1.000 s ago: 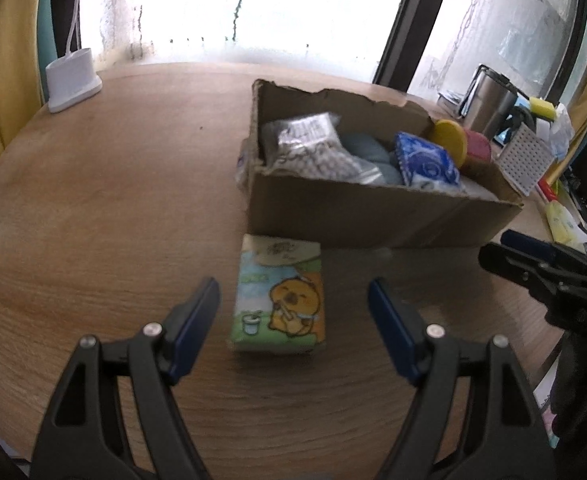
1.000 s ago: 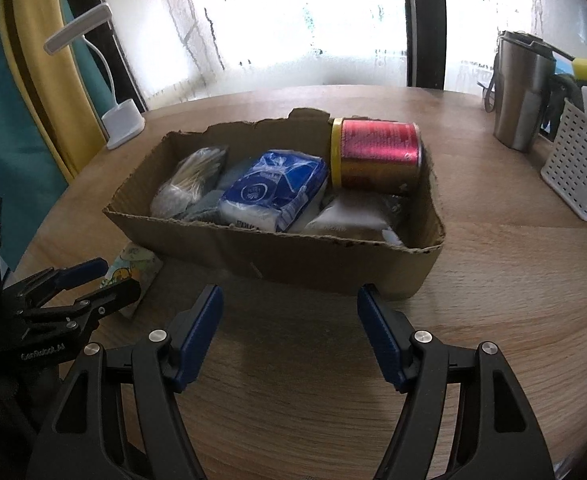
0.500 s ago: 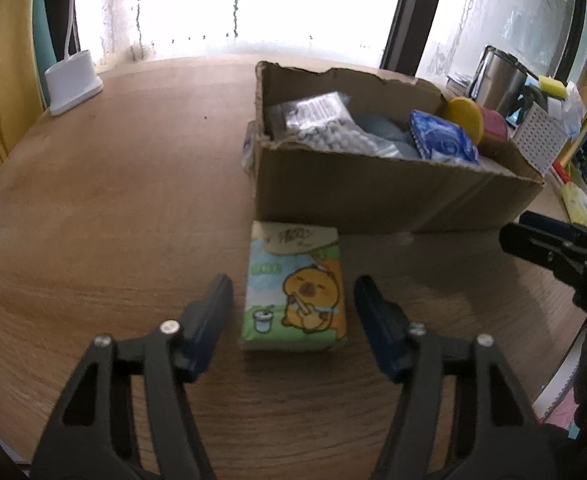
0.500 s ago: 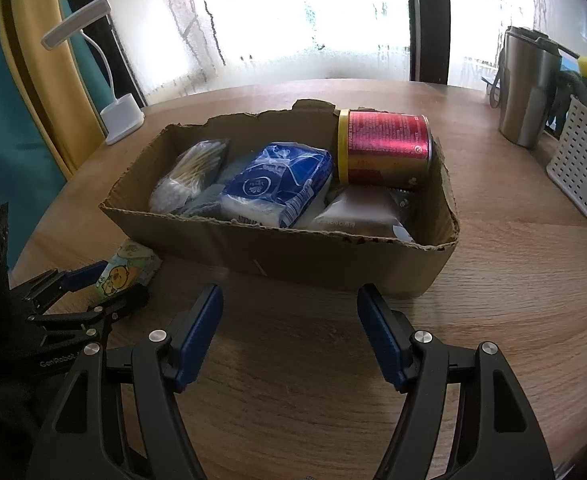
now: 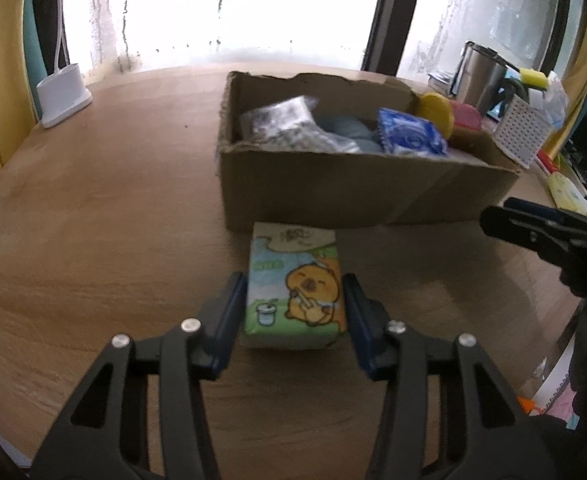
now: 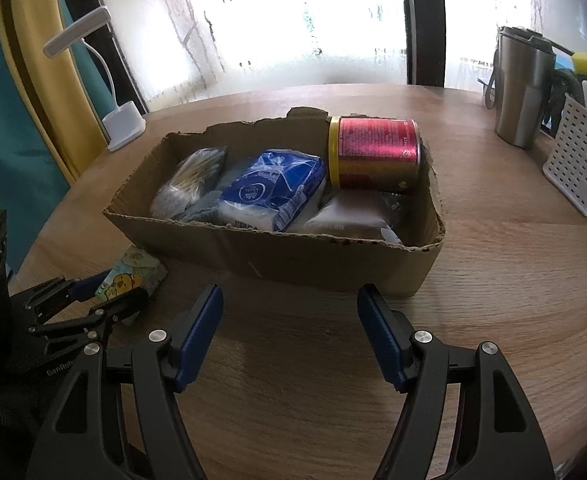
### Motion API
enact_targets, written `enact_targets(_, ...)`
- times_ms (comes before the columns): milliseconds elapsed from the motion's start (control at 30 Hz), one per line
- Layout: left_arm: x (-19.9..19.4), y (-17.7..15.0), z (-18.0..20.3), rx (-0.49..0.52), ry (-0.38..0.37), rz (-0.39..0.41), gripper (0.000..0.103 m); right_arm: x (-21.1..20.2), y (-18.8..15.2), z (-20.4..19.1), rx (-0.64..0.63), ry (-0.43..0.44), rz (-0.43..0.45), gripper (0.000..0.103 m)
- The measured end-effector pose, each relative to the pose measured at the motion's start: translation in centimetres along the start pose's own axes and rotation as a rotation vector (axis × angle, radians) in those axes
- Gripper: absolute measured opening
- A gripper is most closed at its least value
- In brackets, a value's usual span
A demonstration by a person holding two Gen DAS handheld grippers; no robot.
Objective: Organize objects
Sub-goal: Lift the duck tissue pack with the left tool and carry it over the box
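Observation:
A tissue pack with a yellow cartoon animal lies on the wooden table just in front of the cardboard box. My left gripper is closed around the pack, its blue pads touching both sides. The pack also shows in the right wrist view, with the left gripper on it. The box holds a red can, a blue packet, a cotton swab bag and a brown pouch. My right gripper is open and empty in front of the box.
A white lamp base stands at the table's far left. A steel tumbler and a white perforated rack stand at the far right. The right gripper shows at the right edge of the left wrist view.
My left gripper moved forward over the tissue pack and closed from wide open onto its sides. The right gripper stayed open and barely moved.

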State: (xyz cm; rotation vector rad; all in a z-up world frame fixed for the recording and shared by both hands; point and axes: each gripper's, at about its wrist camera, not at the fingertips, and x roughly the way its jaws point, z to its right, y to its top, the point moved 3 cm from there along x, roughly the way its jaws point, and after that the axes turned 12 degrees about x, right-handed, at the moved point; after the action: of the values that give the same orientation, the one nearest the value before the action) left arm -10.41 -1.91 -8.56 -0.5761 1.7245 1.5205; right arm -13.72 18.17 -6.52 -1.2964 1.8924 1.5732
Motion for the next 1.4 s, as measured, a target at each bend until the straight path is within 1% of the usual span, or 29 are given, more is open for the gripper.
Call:
enact_targets(233, -1.5, 0.2, 1.6, 0.024, -0.02, 0.026, 0.049, -1.1, 0.1, 0.0, -0.001, 0.005, 0.021, 0.073)
enact_targets(800, -4.3, 1.7, 2.8, 0.046, -0.02, 0.083, 0.049, -3.8, 0.6, 0.4, -0.009, 0.021, 0.071, 0.073)
enact_targets(1400, -5.3, 4.6, 3.0, 0.043, 0.003, 0.12, 0.049, -4.5, 2.5, 1.1, -0.011, 0.044, 0.093, 0.073)
